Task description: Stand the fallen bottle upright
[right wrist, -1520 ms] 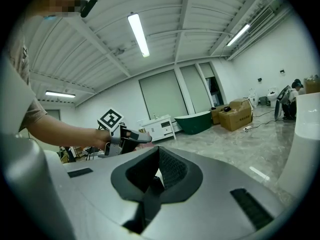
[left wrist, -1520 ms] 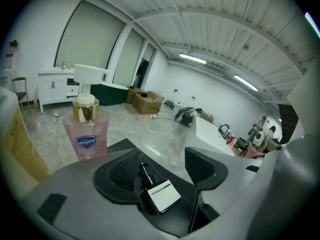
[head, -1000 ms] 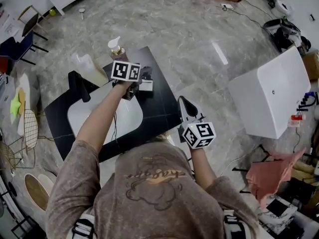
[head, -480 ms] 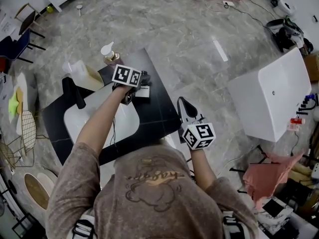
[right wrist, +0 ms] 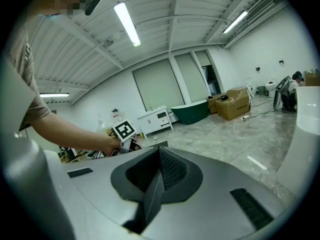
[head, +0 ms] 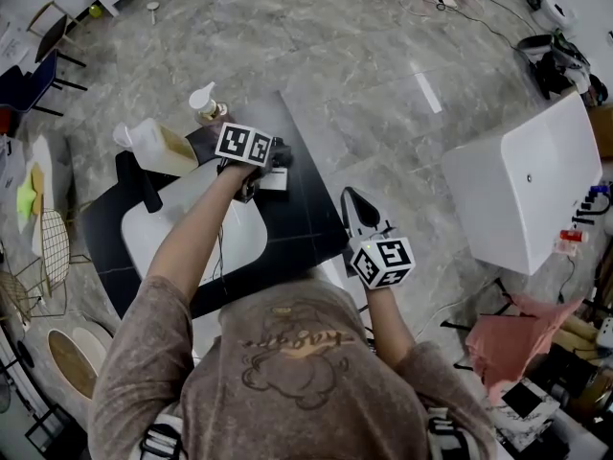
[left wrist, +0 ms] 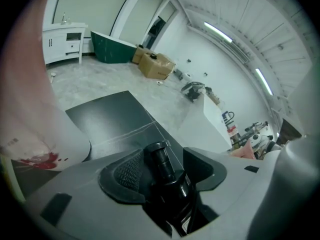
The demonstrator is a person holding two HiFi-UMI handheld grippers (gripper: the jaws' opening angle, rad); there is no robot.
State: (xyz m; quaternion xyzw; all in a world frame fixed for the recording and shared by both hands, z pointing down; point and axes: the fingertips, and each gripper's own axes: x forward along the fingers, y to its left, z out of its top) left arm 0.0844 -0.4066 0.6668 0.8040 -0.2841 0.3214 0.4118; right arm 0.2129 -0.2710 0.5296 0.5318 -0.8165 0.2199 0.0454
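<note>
The left gripper [left wrist: 161, 160] is down on the black countertop [head: 311, 214], just past the far rim of the white basin [head: 182, 233] sunk into it, and it has the small dark bottle [left wrist: 169, 181] between its jaws. The jaws stand wide and have just been closing in on it; in the left gripper view the left pad sits right against the bottle's neck while a sliver of space shows on the right pad's side, so I wouldn't call it a firm grip. The bottle runs along the line of the jaws with its black cap pointing away from the person, out over the dark top, not upright. From above most of it is tucked under the gripper and its marker cube [head: 243, 144]. Off to the left of it on the counter a big white jug [head: 153, 147] with amber liquid rests tilted, a pump bottle [head: 203, 103] stands at the far corner, and a black faucet [head: 144, 185] sits beside the basin. The right gripper [right wrist: 159, 159] is held out near the counter's right edge, well apart from the bottle, its jaws pressed together with nothing in them. Further right on the marble floor is a large white unit [head: 517, 180], and across the room there are cardboard boxes [left wrist: 156, 64], a green bathtub [left wrist: 112, 46] and a white cabinet [left wrist: 65, 41]
</note>
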